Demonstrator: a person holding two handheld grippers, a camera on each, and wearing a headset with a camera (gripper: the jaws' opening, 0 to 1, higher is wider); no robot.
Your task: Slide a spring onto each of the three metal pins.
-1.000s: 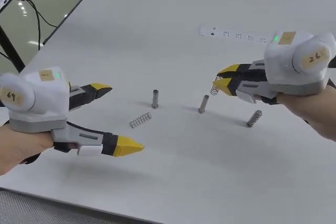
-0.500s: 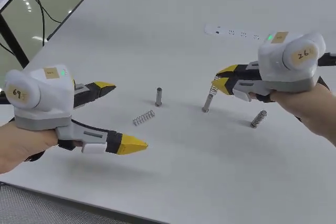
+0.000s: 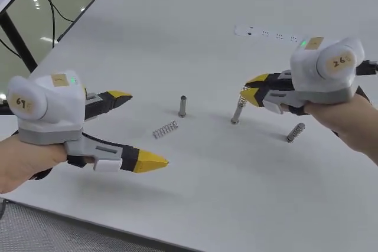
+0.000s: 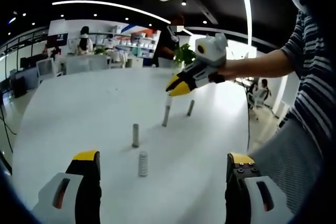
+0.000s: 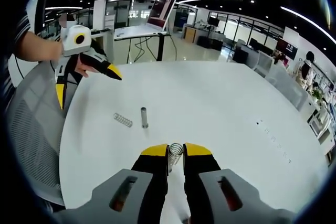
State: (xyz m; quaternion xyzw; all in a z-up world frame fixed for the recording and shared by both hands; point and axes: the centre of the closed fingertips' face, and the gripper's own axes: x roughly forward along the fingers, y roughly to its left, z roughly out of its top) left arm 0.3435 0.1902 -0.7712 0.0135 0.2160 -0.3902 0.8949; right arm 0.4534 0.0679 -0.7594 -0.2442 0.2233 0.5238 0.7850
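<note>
The right gripper [image 3: 248, 94] pinches a small coiled steel spring [image 5: 176, 150] just above the middle grey metal pin [image 3: 237, 112]. Line the coil with that pin (it looks tilted) before lowering. The left gripper [image 3: 144, 128], jaws spread, hovers well left of it.

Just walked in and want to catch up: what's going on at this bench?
A person holds a gripper in each hand and is putting springs on pins. The right gripper is shut on a spring, holding it at the top of the middle pin; I cannot tell if it has started on. The right pin already has one on. The left pin is bare, with a loose spring lying near it on the table. The left gripper hovers with its jaws open.
</note>
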